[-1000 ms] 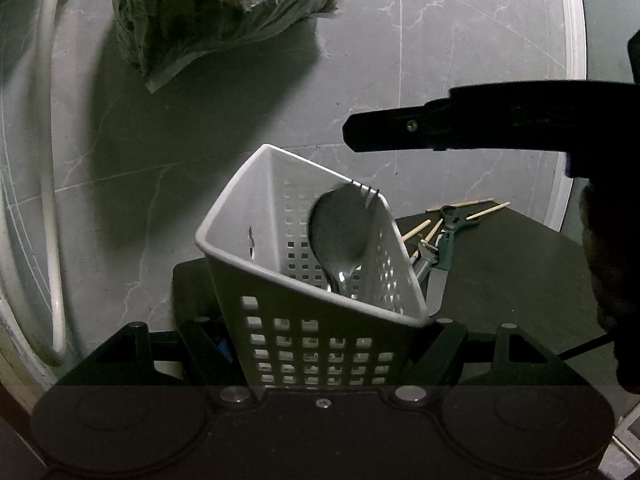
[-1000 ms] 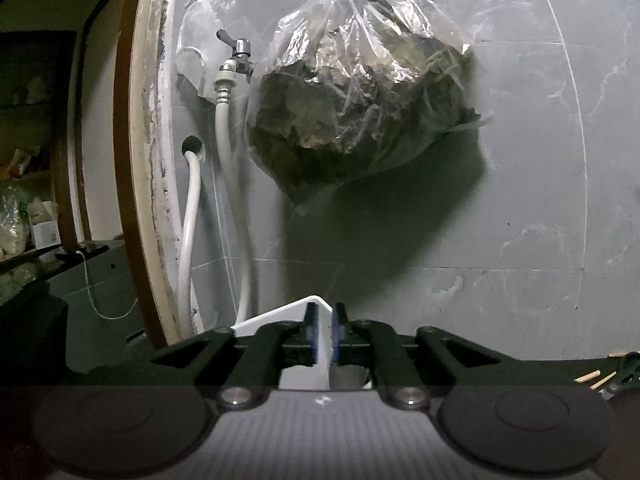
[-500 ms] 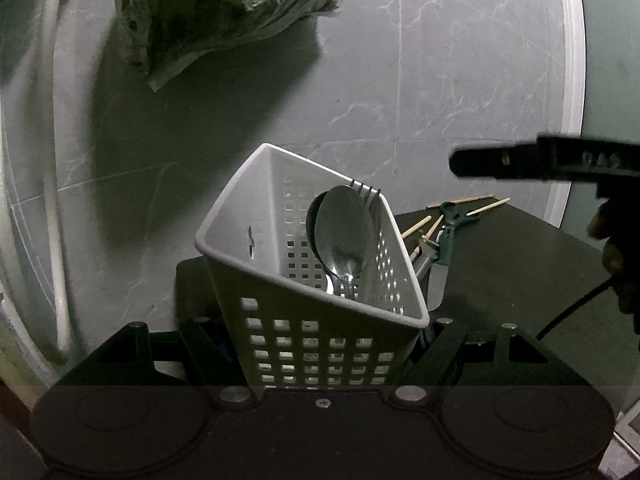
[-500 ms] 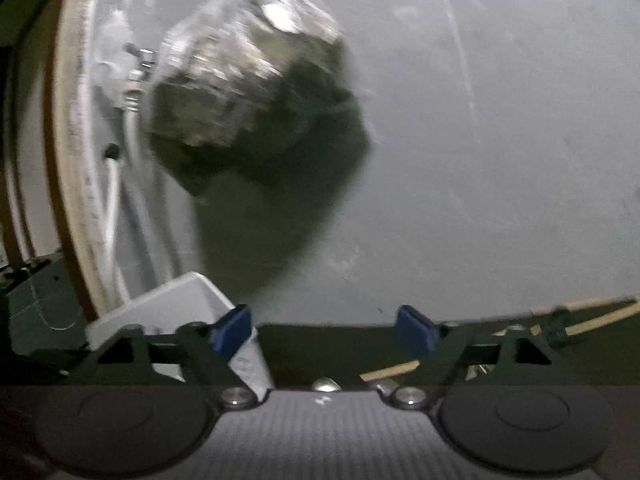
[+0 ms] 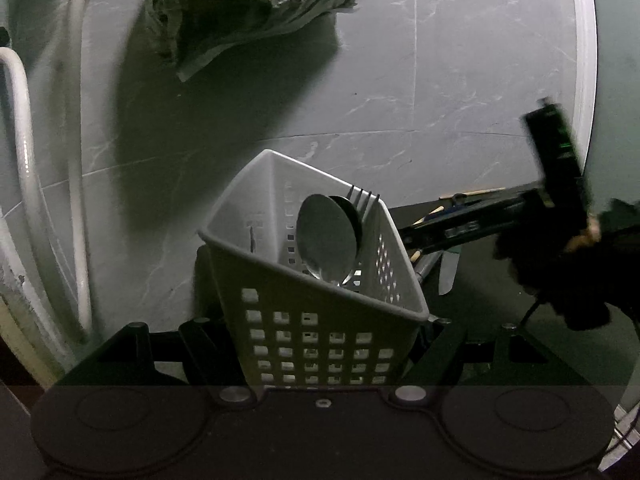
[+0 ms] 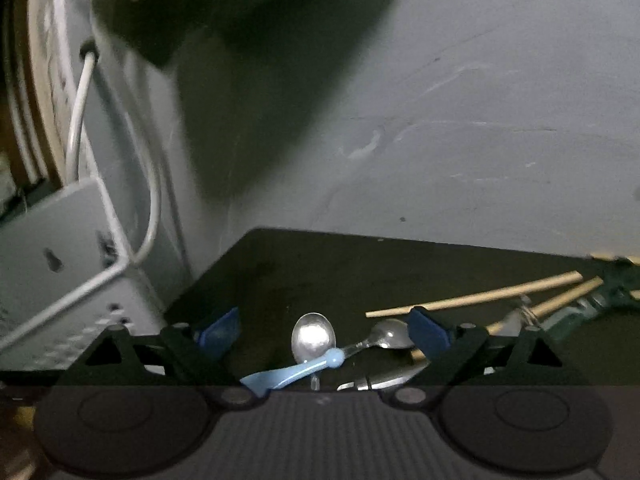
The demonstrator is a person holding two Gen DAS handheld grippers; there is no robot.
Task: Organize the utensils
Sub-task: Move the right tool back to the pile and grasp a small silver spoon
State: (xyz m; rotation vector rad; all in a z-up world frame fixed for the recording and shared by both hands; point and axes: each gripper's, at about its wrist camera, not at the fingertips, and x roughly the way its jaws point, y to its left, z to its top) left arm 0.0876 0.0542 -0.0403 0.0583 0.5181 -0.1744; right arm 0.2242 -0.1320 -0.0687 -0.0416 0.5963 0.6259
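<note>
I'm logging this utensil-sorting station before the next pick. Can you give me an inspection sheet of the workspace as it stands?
Surface: dark tabletop against a grey marbled wall.
Job's things: white perforated caddy holding two spoons and a fork; loose on the table are a metal spoon, a light blue plastic utensil, wooden chopsticks and more cutlery, partly hidden.
Clutter: clear plastic bag hanging on the wall.
Grippers: left gripper shut on the caddy; right gripper open over the loose spoon, jaws just opened, gripping nothing.
Cables: white hoses along the wall.
Surroundings: dim; wooden door frame.
</note>
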